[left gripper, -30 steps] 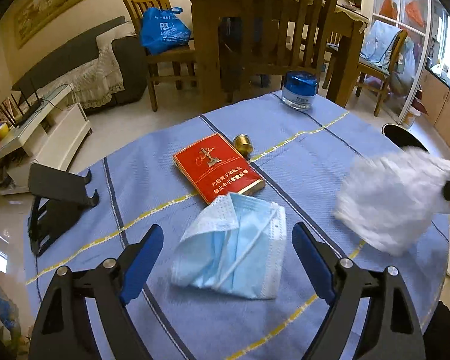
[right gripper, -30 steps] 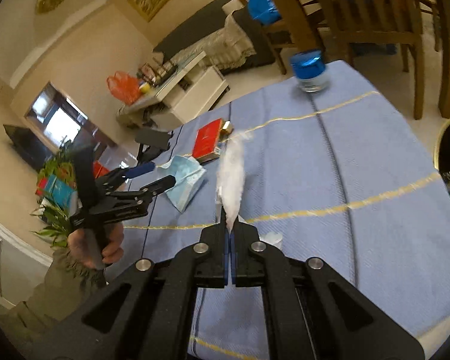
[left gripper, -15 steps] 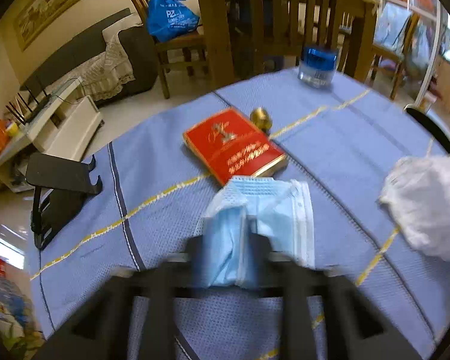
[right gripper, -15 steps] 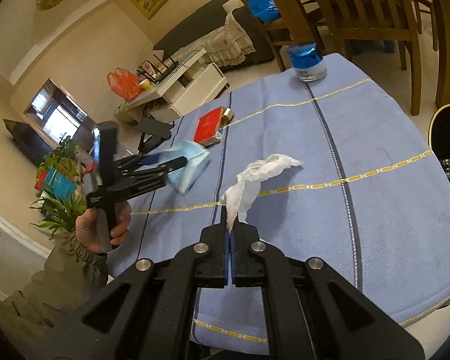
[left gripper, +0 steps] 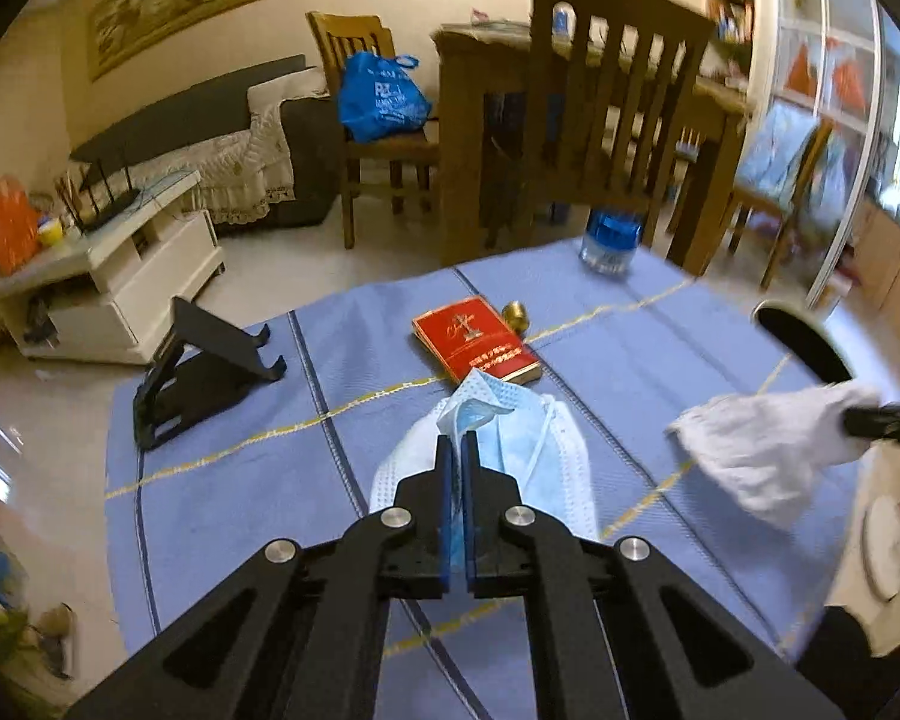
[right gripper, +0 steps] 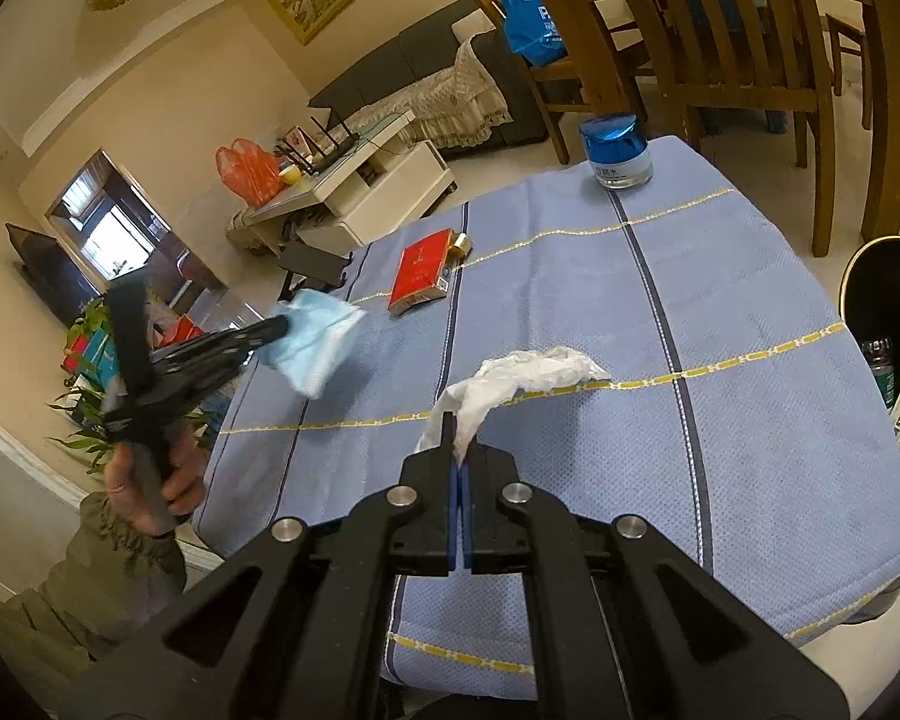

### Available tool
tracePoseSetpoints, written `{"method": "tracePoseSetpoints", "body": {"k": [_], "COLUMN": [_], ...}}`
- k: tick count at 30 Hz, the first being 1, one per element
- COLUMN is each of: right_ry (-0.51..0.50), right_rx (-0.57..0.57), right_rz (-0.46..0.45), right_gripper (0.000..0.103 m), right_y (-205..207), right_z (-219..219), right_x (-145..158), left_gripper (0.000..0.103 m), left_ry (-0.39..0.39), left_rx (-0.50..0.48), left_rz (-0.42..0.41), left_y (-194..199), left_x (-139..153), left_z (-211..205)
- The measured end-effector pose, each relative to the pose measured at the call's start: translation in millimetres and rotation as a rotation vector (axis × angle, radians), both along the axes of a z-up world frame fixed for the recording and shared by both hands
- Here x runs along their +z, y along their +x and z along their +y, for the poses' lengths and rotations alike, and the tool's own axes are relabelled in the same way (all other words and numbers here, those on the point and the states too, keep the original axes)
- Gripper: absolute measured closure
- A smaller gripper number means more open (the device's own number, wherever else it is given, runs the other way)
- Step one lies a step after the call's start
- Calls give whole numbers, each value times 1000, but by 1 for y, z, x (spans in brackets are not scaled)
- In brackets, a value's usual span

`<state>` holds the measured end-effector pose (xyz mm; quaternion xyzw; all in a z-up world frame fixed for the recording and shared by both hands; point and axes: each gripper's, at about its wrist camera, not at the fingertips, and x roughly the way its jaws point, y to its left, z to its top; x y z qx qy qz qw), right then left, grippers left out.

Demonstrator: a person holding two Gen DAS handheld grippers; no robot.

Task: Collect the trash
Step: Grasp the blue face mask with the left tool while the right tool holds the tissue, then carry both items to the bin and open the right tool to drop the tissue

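The mask (left gripper: 498, 450) hangs clamped in the left gripper (left gripper: 457, 450), clear of the table (right gripper: 750, 312). The tissue (right gripper: 510, 384) is pinched in the right gripper (right gripper: 459, 450). Both still need dropping in the bin (right gripper: 888, 300) at 3 o'clock. The red pack (right gripper: 419, 279) at 11 o'clock looks undecided.

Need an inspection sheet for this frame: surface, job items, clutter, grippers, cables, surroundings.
Surface: table under blue cloth.
Job's things: mask lifted off the cloth; tissue held; bin beside the table.
Clutter: red box, jar, black stand, small gold object.
Grippers: left gripper shut on mask; right gripper shut on tissue.
Cables: nothing seen.
Surroundings: chairs, sofa.
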<state>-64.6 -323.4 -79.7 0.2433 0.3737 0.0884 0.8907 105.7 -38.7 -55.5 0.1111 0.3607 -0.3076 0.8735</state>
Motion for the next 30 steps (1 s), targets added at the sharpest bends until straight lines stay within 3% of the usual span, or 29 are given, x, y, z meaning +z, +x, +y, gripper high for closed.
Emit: {"method": "tracePoseSetpoints", "body": {"k": [4, 11, 22, 27, 30], "right_ry": [6, -10, -108, -242, -268], "right_rx": [-5, -65, -288, -413, -455], "right_rz": [-4, -26, -59, -4, 34], "right_gripper": [102, 102, 102, 102, 102], "right_y": [-2, -14, -45, -45, -44], "right_z": [-3, -27, -135, -188, -215], "right_x": [-1, 8, 33, 29, 17], "left_gripper": [101, 101, 101, 101, 101], "left_ry": [-28, 17, 78, 86, 84], "left_rx": [27, 37, 31, -8, -30], "left_rz": [-22, -133, -286, -316, -316], "left_y": [-8, -29, -64, -83, -90], "left_x": [18, 42, 73, 78, 77], "left_z": [10, -25, -121, -162, -178]}}
